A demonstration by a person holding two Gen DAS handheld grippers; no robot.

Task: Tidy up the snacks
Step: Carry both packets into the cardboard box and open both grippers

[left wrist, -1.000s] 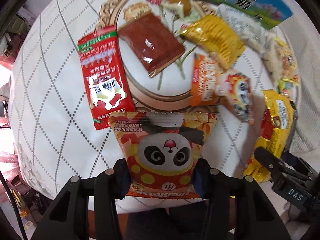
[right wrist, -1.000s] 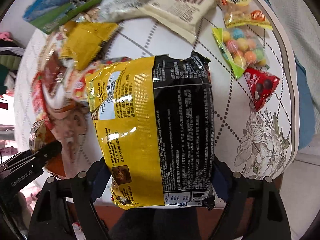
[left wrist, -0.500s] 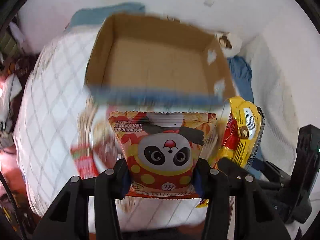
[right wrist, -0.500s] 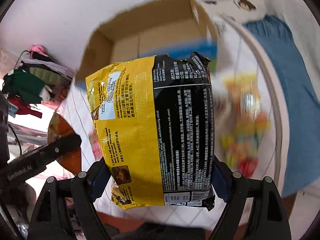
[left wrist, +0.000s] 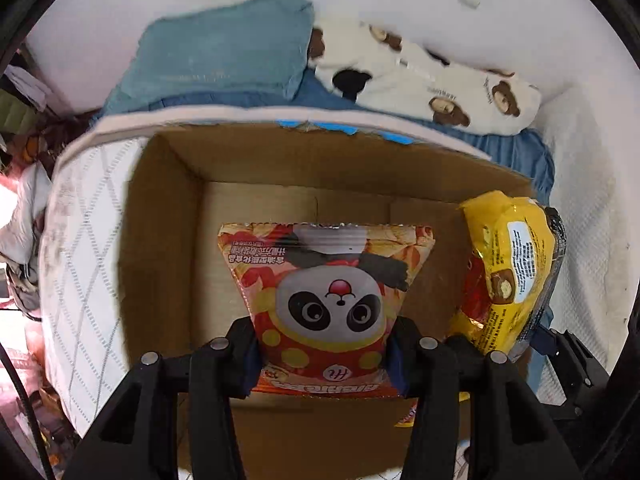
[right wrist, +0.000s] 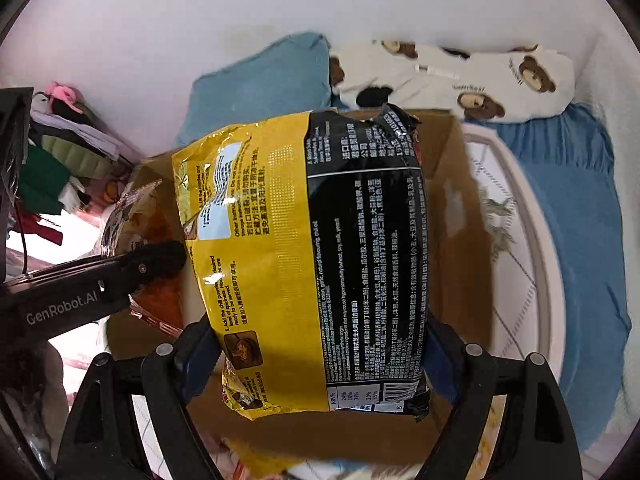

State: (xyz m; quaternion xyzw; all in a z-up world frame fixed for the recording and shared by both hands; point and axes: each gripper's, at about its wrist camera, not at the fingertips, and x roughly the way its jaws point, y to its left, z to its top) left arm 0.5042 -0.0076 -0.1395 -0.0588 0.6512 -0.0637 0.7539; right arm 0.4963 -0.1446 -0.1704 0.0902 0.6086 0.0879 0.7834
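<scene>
Left tongs [left wrist: 326, 354] clamped on a glossy foil snack pouch [left wrist: 326, 300] with a panda face print, red and orange, serrated seal at the far end; black fingers pinch its lower sides. Pouch hangs over the open cardboard box [left wrist: 160, 240] straight ahead of the left tongs: brown corrugated walls, bare matte floor, torn blue tape along the far rim. Right tongs [right wrist: 324, 360] gripping a crinkly yellow-and-black noodle pack [right wrist: 312, 264], puffy and rectangular, fine print facing the camera, held flat above the box's right part. In the left view that same pack sits just right of the left tongs, its shiny film creased. In the right view the other tool's black finger marked GenRobot.AI sits to the left, next to the pouch edge. Box rests on a white quilted cover [left wrist: 80, 240] with a diamond grid. Beyond the box: teal pillow [left wrist: 224, 56], soft-looking, and a cream fleece bear-print pillow [left wrist: 432, 76] on a blue sheet [right wrist: 576, 216].
</scene>
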